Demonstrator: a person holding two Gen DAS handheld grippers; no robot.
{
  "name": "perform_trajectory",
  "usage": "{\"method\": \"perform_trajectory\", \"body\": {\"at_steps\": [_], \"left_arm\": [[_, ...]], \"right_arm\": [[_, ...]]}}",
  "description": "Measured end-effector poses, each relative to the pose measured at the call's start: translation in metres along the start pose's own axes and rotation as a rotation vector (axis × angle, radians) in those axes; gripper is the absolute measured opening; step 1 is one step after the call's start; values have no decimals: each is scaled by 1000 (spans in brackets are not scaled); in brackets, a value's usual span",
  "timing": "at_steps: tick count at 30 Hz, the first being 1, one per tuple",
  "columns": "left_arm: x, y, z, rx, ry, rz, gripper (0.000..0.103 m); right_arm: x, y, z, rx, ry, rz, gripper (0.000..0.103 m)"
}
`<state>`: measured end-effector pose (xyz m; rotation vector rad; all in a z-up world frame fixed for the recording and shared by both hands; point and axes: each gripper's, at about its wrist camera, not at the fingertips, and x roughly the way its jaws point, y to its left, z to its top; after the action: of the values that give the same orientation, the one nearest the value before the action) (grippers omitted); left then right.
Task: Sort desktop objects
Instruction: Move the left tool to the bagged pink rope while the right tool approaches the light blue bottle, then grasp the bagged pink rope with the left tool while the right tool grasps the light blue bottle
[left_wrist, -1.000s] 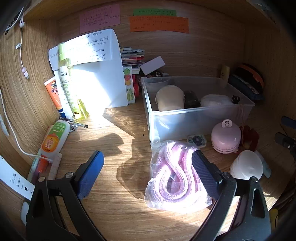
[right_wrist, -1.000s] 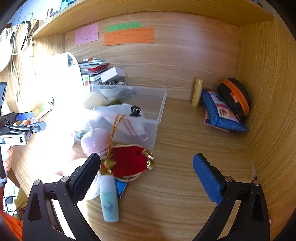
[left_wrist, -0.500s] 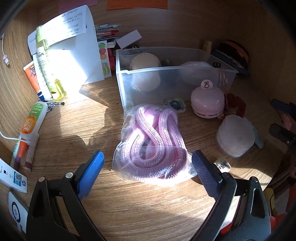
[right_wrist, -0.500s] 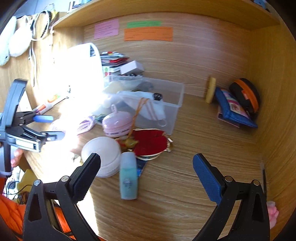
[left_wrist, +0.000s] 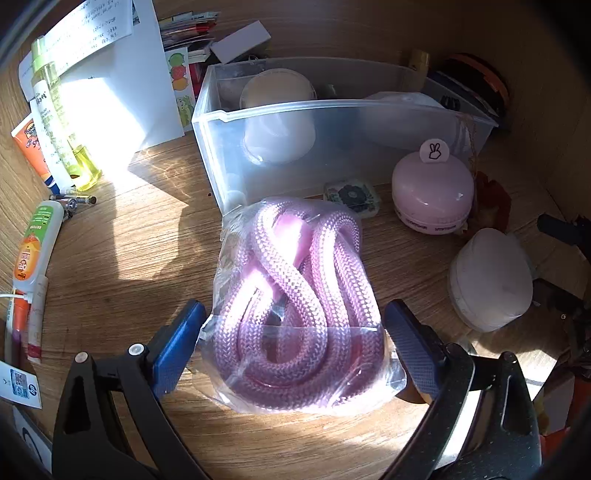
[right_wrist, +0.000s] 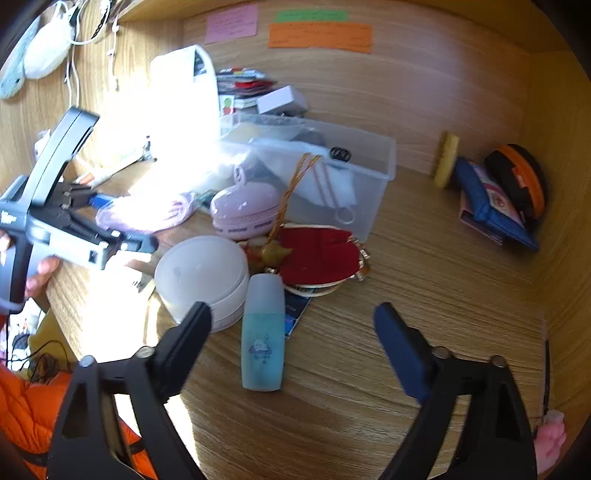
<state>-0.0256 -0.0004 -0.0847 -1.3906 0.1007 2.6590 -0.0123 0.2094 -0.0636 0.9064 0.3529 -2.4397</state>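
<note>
A clear rectangular plastic bin (left_wrist: 343, 147) stands mid-desk on the wooden desktop (left_wrist: 122, 258), holding a cream round lidded container (left_wrist: 277, 122) and a white face mask (right_wrist: 332, 181). Just in front of the bin lie a pale pink round case with a two-finger sign on its tab (left_wrist: 432, 192), a white domed round jar (left_wrist: 491, 280), a red coin purse with a gold clasp (right_wrist: 317, 258) and a small floral square tile (left_wrist: 351, 195). The coiled pink braided rope in a clear plastic bag (left_wrist: 295, 306) lies directly before the bin, flanked by the left gripper (left_wrist: 295, 347); its blue pads stand wide at either side of the bag, the left pad at the bag's edge, though contact cannot be made out. The right gripper (right_wrist: 291, 325) hangs above a pale blue capped bottle with a cloud drawing (right_wrist: 263, 332), jaws closing, pads clear of it. A white tube with an orange label (left_wrist: 33, 247) lies at left; its print is too small to read.
</note>
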Motion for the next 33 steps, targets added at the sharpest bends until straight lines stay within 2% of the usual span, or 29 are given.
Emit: {"method": "perform_trajectory", "body": {"at_steps": [4, 6, 11, 17, 22, 24, 33], "left_arm": [[4, 1, 7, 1, 26, -2, 99], [6, 2, 9, 8, 36, -8, 101], [9, -3, 15, 44, 38, -31, 102], [9, -5, 17, 80, 10, -57, 100], [1, -6, 14, 125, -24, -88, 74], [-2, -2, 13, 125, -28, -93, 70], [-16, 9, 6, 86, -68, -39, 67]], "right_arm": [[6, 4, -1, -26, 31, 18, 59], [10, 5, -2, -30, 48, 27, 43], [16, 0, -4, 4, 76, 44, 25], [8, -2, -4, -1, 62, 40, 25], [0, -7, -3, 7, 49, 31, 25], [-4, -10, -3, 19, 40, 33, 25], [-14, -16, 2, 33, -2, 13, 25]]}}
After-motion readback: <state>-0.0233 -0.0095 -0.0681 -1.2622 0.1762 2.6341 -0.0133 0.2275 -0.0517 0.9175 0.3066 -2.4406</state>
